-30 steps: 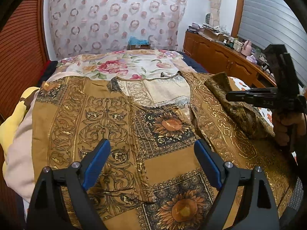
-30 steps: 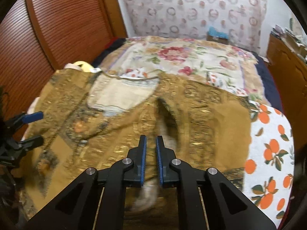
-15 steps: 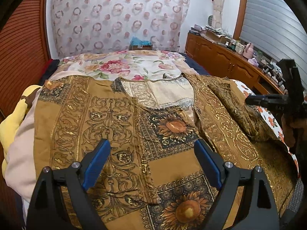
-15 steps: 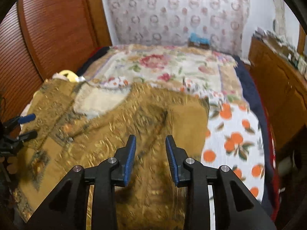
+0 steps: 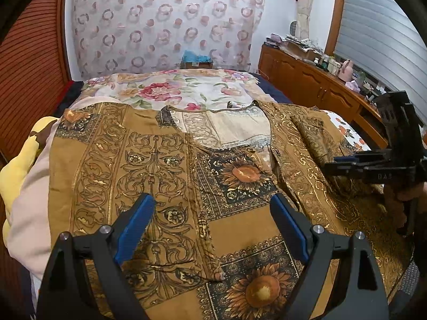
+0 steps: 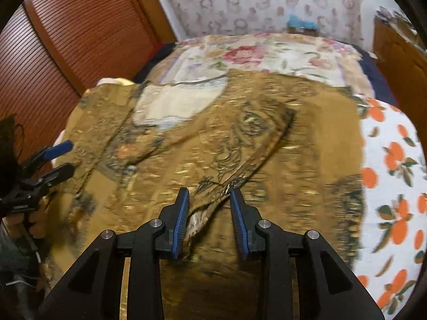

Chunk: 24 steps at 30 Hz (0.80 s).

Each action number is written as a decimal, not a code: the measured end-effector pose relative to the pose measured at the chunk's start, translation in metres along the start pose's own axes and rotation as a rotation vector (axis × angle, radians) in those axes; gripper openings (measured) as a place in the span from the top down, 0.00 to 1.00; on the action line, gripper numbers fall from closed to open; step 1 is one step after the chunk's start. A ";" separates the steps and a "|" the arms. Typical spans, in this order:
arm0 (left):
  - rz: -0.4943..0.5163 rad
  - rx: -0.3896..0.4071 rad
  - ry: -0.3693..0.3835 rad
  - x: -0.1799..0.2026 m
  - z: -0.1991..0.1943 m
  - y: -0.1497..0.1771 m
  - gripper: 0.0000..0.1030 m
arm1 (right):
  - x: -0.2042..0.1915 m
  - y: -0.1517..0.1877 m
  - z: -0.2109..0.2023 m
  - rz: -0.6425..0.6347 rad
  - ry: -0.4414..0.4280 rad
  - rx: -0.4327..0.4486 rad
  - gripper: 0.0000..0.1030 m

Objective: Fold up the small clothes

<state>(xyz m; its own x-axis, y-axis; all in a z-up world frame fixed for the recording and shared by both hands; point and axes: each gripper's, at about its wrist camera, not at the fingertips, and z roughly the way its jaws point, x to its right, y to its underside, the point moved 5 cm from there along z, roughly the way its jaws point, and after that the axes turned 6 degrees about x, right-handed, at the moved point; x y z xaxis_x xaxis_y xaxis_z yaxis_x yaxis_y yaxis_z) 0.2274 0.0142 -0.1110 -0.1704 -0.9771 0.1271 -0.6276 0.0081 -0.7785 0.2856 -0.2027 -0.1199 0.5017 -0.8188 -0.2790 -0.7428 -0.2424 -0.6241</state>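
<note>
A brown blouse [image 5: 165, 176] with gold scrolls and sunflower squares lies spread over the bed [image 5: 170, 88], its neck toward the far end and its hem at the near edge. The left gripper [image 5: 210, 226] hovers above the lower front with its jaws wide apart and nothing between them. The right gripper [image 6: 209, 218] is near the right edge of the bed, over a folded-in flap of cloth [image 6: 250, 146], probably a sleeve; its jaws have just been opening and now stand a little apart, and the flap's tip lies loose between them. The cloth looks thin, soft and light, perhaps a bit slippery, so it will sag and wrinkle easily. I think a hem, corner or side seam is the best place to pinch.
</note>
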 end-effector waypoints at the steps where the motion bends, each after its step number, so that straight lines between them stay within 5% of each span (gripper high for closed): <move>1: -0.001 0.001 0.000 0.000 0.000 0.000 0.13 | -0.004 -0.001 0.001 -0.005 -0.008 -0.001 0.71; 9: 0.000 0.006 0.001 -0.001 -0.003 -0.001 0.13 | -0.020 -0.013 -0.014 -0.056 0.012 0.058 0.71; 18: 0.005 0.024 -0.041 -0.014 -0.009 -0.006 0.13 | 0.030 -0.038 -0.030 -0.063 0.197 0.110 0.70; 24: 0.004 0.055 -0.132 -0.053 -0.016 -0.023 0.13 | 0.081 -0.041 -0.026 -0.073 0.348 0.088 0.60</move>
<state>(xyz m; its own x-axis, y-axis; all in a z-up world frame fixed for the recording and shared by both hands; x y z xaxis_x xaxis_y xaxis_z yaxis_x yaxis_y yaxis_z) 0.2393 0.0693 -0.0901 -0.0688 -0.9966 0.0449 -0.5842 0.0037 -0.8116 0.3456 -0.2726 -0.0978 0.3599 -0.9327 0.0240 -0.6618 -0.2733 -0.6981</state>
